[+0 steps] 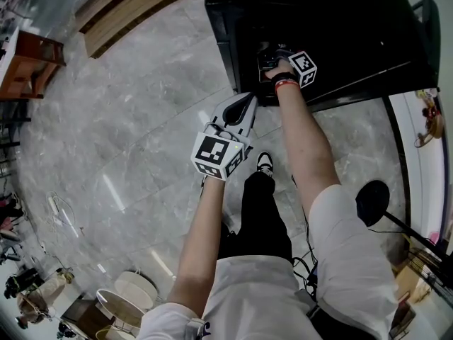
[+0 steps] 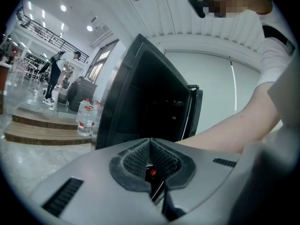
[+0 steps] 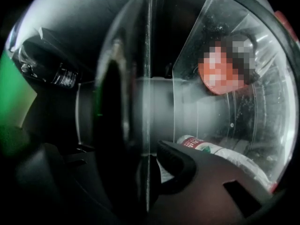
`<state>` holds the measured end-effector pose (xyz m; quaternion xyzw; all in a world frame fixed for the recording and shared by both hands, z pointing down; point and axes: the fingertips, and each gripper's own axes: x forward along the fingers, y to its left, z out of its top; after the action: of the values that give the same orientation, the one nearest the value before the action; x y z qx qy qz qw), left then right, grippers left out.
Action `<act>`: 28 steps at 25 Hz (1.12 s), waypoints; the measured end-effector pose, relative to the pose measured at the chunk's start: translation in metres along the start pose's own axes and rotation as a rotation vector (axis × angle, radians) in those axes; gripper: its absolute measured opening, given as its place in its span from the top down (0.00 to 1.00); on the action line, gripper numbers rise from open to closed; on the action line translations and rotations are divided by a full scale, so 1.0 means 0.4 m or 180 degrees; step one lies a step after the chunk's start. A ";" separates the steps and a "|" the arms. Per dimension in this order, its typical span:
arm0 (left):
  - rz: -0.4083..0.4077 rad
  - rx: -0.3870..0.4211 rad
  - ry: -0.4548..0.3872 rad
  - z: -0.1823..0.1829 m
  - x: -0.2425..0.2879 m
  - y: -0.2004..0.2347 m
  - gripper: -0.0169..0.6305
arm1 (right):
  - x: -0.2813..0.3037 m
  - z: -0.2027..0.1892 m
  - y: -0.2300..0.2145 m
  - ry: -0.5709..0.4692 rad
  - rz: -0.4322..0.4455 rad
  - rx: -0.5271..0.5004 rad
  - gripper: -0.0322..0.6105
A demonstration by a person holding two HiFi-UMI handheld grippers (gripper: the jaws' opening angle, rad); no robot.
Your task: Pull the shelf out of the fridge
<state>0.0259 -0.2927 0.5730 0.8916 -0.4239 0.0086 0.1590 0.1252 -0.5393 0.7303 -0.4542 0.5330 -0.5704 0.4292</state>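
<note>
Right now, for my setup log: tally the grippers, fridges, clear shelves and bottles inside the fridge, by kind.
Grippers: 2 (left gripper, right gripper)
Fridge: 1
Clear shelf: 1
Bottle lying inside: 1
Total: 5

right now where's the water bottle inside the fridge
In the right gripper view the water bottle shows at the lower right, inside the fridge, just past the right tool and to the right of the clear shelf edge.
</note>
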 end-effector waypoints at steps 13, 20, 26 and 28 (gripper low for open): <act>0.0075 -0.0049 0.0034 -0.023 0.003 0.003 0.95 | 0.003 0.004 -0.006 0.0012 0.0062 0.0015 0.84; 0.0056 -0.0049 0.0038 -0.013 -0.004 0.003 0.95 | -0.005 -0.002 0.002 0.0014 0.0061 0.0002 0.84; 0.0060 -0.0054 0.0050 -0.014 -0.016 0.004 0.95 | -0.014 -0.003 0.004 0.0018 0.0098 0.0002 0.85; 0.0059 -0.0051 0.0049 -0.011 -0.020 0.005 0.95 | -0.021 -0.004 0.003 0.0008 0.0085 -0.0006 0.85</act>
<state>0.0199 -0.2867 0.5764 0.8862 -0.4310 0.0135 0.1694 0.1254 -0.5308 0.7286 -0.4467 0.5401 -0.5648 0.4357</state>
